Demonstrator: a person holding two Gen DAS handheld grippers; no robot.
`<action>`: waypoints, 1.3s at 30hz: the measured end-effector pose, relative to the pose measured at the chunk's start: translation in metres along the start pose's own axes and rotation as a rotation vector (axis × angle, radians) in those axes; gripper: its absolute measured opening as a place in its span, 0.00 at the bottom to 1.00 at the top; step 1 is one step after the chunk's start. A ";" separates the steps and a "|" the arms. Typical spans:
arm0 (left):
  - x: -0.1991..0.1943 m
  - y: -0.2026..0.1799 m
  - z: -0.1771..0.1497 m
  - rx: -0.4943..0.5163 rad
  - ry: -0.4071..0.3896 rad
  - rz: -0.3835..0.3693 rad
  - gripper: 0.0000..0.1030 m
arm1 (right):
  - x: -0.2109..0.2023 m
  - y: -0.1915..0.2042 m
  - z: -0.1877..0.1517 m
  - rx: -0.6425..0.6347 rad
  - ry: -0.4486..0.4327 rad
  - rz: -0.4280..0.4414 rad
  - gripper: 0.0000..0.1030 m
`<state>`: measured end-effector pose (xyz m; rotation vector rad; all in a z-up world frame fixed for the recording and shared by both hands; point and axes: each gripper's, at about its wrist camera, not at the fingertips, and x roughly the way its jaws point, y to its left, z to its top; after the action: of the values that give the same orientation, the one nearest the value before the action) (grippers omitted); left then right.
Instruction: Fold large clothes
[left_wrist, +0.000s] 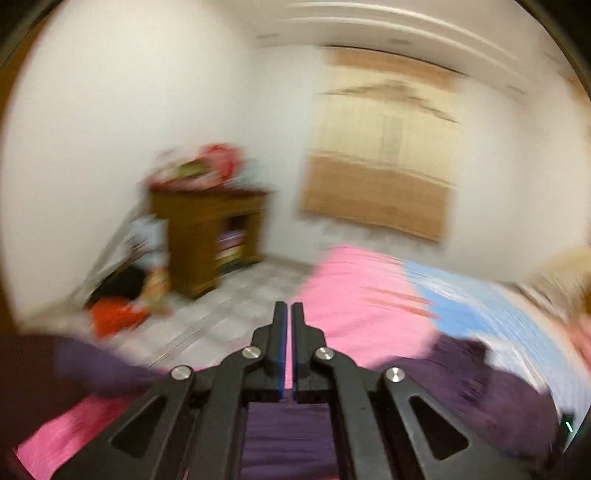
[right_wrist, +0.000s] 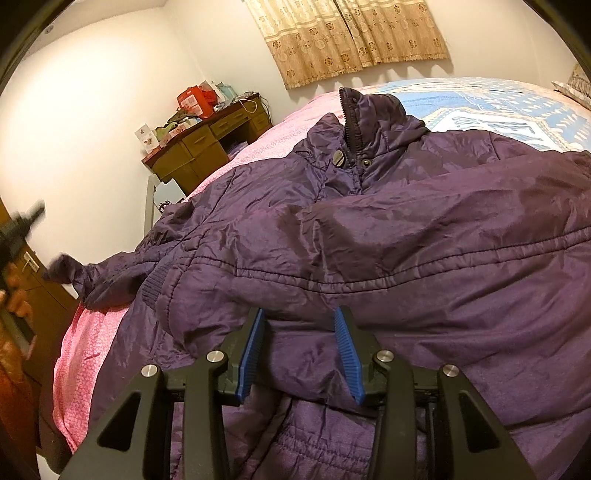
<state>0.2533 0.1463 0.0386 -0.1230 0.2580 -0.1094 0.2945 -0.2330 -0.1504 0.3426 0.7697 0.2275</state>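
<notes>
the right gripper (right_wrist: 301, 332) was clamped on a thick fold of the purple jacket (right_wrist: 406, 221), which lay spread over the pink bedspread (right_wrist: 85, 354). the left gripper (left_wrist: 289, 321) was closed, nothing between its fingers, above the bed.

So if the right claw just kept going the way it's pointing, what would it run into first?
The purple jacket: a bulging fold already sits between the right claw fingers, so it would push straight into that.
</notes>
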 end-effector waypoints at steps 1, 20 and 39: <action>0.000 -0.021 0.000 0.036 0.005 -0.051 0.01 | 0.000 -0.001 0.000 0.001 -0.001 0.003 0.41; -0.026 0.128 -0.064 -0.462 0.184 0.379 0.91 | 0.000 -0.014 -0.001 0.042 -0.010 0.066 0.43; 0.022 0.214 -0.128 -0.960 0.239 0.295 0.09 | 0.000 -0.013 -0.001 0.035 -0.010 0.067 0.44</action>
<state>0.2605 0.3405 -0.1186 -1.0260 0.5489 0.3057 0.2951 -0.2446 -0.1560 0.4027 0.7541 0.2749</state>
